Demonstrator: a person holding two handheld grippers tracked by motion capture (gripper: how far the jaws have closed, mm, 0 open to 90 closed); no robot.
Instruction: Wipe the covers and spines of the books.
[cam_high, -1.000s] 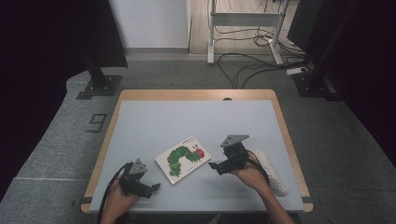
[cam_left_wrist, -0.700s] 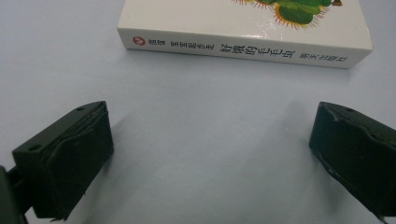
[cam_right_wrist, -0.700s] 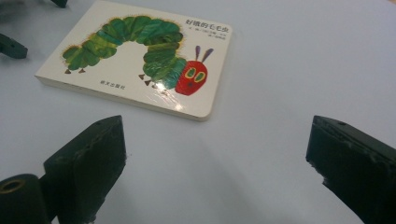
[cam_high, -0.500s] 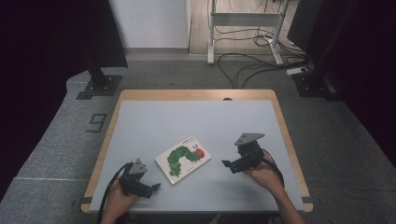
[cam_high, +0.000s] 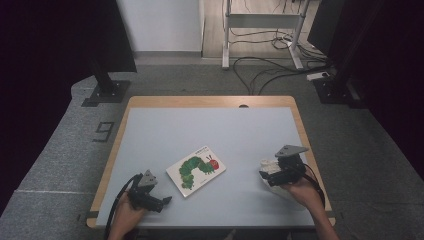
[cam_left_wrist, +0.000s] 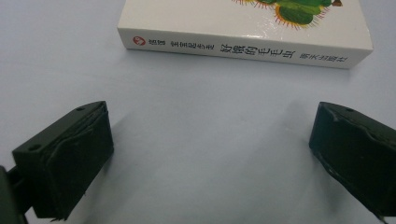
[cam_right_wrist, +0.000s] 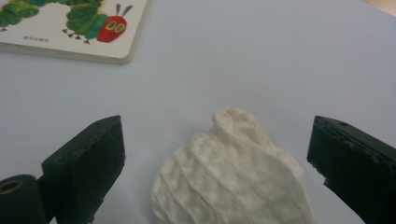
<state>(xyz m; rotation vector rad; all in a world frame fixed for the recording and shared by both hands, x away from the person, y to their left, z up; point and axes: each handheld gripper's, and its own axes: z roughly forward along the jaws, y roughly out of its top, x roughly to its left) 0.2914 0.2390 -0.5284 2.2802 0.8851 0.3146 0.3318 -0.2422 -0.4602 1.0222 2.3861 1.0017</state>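
A person seated at a pale blue table (cam_high: 210, 125) with a wooden rim holds a two-jaw gripper in each hand. The left gripper (cam_high: 162, 201) sits low near the table's front left corner, its jaws spread wide with only bare tabletop between them. Seen from the left gripper view, the book (cam_left_wrist: 247, 28) lies flat just ahead of those jaws, spine toward the camera, a line of printed characters and a small red logo running along the spine. From the high view, the book (cam_high: 196, 170) rests a little left of the table's middle, turned at a slant, its white cover showing a green caterpillar with a red head.

The right gripper (cam_high: 264, 173) hangs over the front right part of the table, well apart from the book. Its jaws are also spread wide, standing on either side of a cream knitted cloth (cam_right_wrist: 233, 179) that lies crumpled on the surface between them; whether either jaw touches the cloth is hard to tell, though both appear clear of it. In the high view the cloth (cam_high: 269, 164) shows as a pale lump partly covered by the gripper and the hand (cam_high: 300, 189). The book's corner with the caterpillar's red head sits at the upper left of the right gripper view.
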